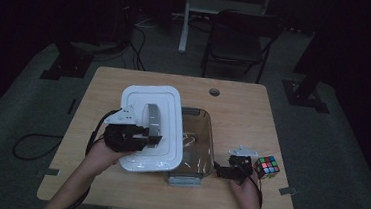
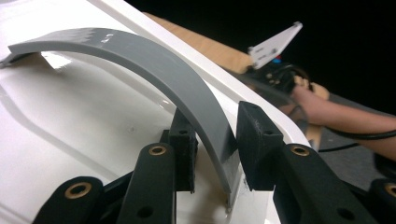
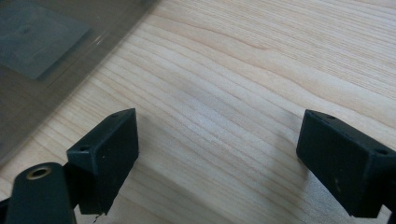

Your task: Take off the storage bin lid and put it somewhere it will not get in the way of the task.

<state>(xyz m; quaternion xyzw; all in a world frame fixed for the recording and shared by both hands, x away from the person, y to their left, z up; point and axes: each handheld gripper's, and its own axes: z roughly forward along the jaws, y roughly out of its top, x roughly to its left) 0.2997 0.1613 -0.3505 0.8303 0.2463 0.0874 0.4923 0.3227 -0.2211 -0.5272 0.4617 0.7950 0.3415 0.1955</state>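
- White lid (image 1: 164, 128), held by its grey handle (image 2: 187, 88), tilted over clear box (image 1: 198, 140) at mid surface (image 1: 243, 109).
- Left tongs (image 2: 215, 154): narrow, clamped on handle.
- Right tongs (image 3: 217, 158): wide, empty, above bare wood beside box.
- Cube (image 1: 267, 167) near right tongs.

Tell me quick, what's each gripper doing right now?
Left gripper: closed on the grey handle of the white lid.
Right gripper: open, holding nothing, over the table.

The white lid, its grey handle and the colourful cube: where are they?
white lid (image 1: 169, 128), high view, flat top right of the handle.
grey handle (image 2: 154, 60), left gripper view, arched middle.
colourful cube (image 1: 267, 166), high view, top face.
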